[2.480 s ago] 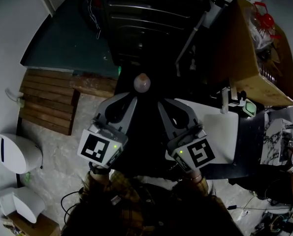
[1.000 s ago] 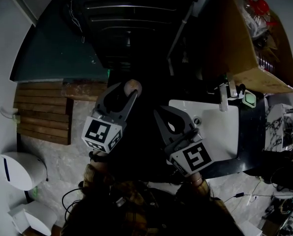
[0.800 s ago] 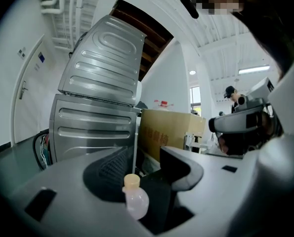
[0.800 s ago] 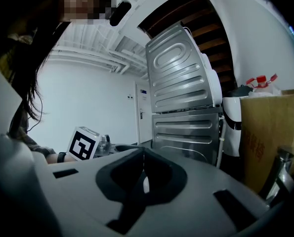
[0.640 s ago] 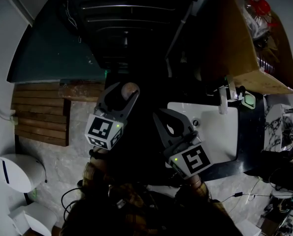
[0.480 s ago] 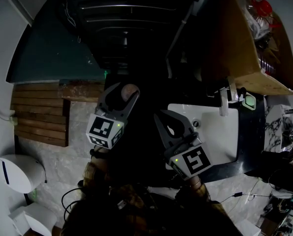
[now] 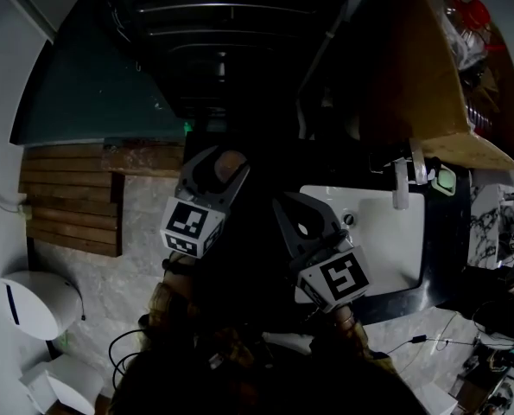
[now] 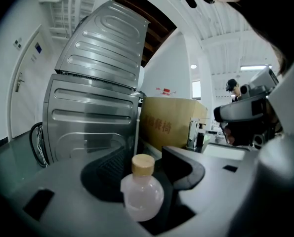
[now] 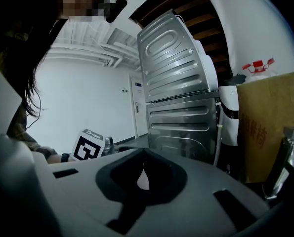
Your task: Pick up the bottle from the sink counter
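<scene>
Left gripper view shows the bottle point(image 8: 142, 194) standing upright between the jaws of the left gripper point(image 7: 225, 159). I read a round, pale pink body with a tan cap on top. The jaws are spread wide and have just been opening. The bottle sits close against the left jaw, and a dark gap separates it from the right jaw, so I see no pinch on it.

Head view places the bottle to the left of the white sink point(image 7: 386, 232), over a dark surface. That area is too dark for me to tell what the base rests on.

Right gripper view shows the jaws of the right gripper point(image 7: 289, 201) pressed together at the tips, with nothing between them. In the head view it sits just beside the left gripper, near the sink's left edge.

Behind both grippers stands a ribbed metal appliance point(image 8: 97, 83). A cardboard box point(image 7: 429, 67) sits to its right, and the faucet point(image 7: 401, 184) rises at the sink's far rim.
</scene>
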`<state>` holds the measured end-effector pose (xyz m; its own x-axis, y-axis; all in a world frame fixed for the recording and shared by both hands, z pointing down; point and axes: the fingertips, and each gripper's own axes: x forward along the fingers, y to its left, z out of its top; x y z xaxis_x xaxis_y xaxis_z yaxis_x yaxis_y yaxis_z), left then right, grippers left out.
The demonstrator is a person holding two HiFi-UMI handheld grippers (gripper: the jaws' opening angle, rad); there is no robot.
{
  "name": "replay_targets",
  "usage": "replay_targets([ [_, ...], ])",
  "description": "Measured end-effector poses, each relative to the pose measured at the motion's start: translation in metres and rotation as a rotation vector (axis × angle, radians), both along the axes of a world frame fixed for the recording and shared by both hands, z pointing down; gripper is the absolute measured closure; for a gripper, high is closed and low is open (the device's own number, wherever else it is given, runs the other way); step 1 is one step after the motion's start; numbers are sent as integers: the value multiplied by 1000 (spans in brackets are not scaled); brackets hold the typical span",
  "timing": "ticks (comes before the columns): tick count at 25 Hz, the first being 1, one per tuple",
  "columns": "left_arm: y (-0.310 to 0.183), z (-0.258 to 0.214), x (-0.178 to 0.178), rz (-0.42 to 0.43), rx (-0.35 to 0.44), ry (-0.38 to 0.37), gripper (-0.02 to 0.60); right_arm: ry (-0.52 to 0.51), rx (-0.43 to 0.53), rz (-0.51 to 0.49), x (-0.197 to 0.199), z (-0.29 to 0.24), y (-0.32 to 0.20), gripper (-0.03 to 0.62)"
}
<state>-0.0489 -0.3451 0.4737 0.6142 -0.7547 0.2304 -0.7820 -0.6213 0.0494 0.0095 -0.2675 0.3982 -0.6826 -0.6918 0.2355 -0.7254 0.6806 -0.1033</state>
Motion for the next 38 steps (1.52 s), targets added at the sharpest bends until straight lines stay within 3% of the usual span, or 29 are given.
replay_targets([
  [18,-15,29,9,27,-27,-102,374,14,-53,-28,-10,26,-4,577],
  [38,-16,33,8,31,-41,-92,384,13,-71,-40,-14,29,-2,577],
])
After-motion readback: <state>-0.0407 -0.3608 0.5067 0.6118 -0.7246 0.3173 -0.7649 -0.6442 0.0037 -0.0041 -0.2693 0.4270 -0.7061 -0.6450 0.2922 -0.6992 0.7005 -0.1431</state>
